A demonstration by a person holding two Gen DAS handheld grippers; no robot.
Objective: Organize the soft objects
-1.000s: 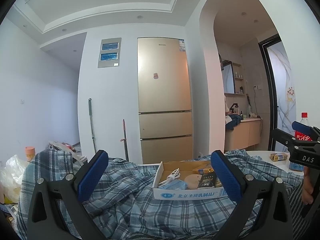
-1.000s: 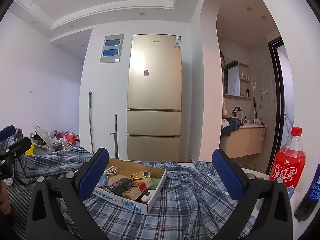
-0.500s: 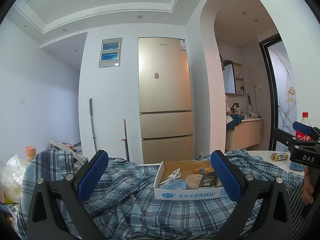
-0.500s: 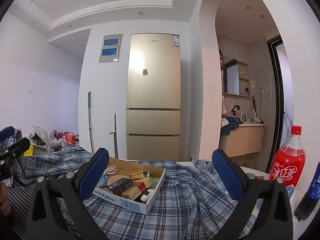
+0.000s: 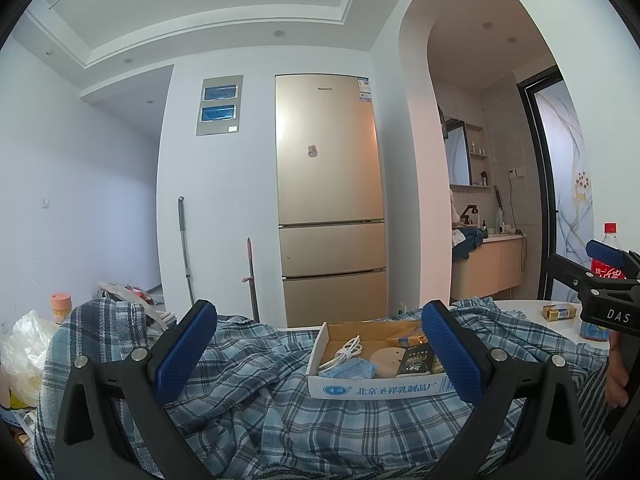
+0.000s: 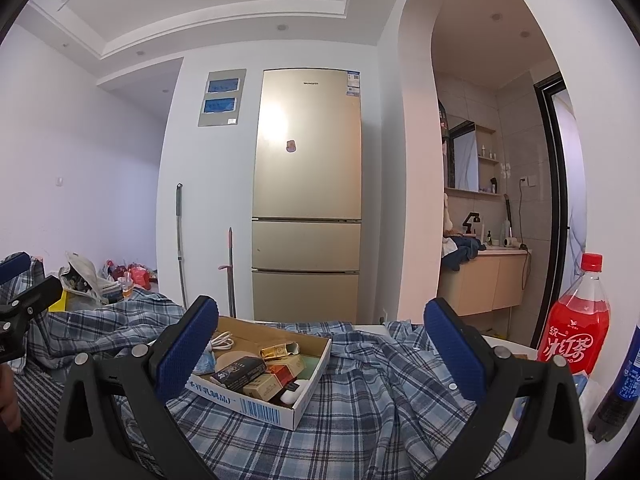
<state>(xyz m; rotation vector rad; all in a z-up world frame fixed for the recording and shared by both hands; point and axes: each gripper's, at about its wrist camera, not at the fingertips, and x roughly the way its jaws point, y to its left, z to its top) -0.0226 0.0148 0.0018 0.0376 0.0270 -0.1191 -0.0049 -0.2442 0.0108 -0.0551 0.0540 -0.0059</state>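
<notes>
Both claws are spread wide and hold nothing: the left claw [image 5: 318, 346] and right claw [image 6: 322, 344] hover over a rumpled plaid shirt [image 6: 360, 412] covering the desk [image 5: 520, 305], with a cardboard box [image 6: 276, 404] resting on it.

The left gripper [image 5: 318, 350] points level and forward, its two blue-padded fingers [image 5: 186, 350] spread wide with nothing between them. The right gripper [image 6: 320, 350] sits the same way, level, jaws wide apart and empty. Each one shows at the edge of the other's view, so they are side by side. A hand [image 5: 618, 376] wraps the right handle; what seems to be the other hand [image 6: 8, 400] is only a sliver.
</notes>
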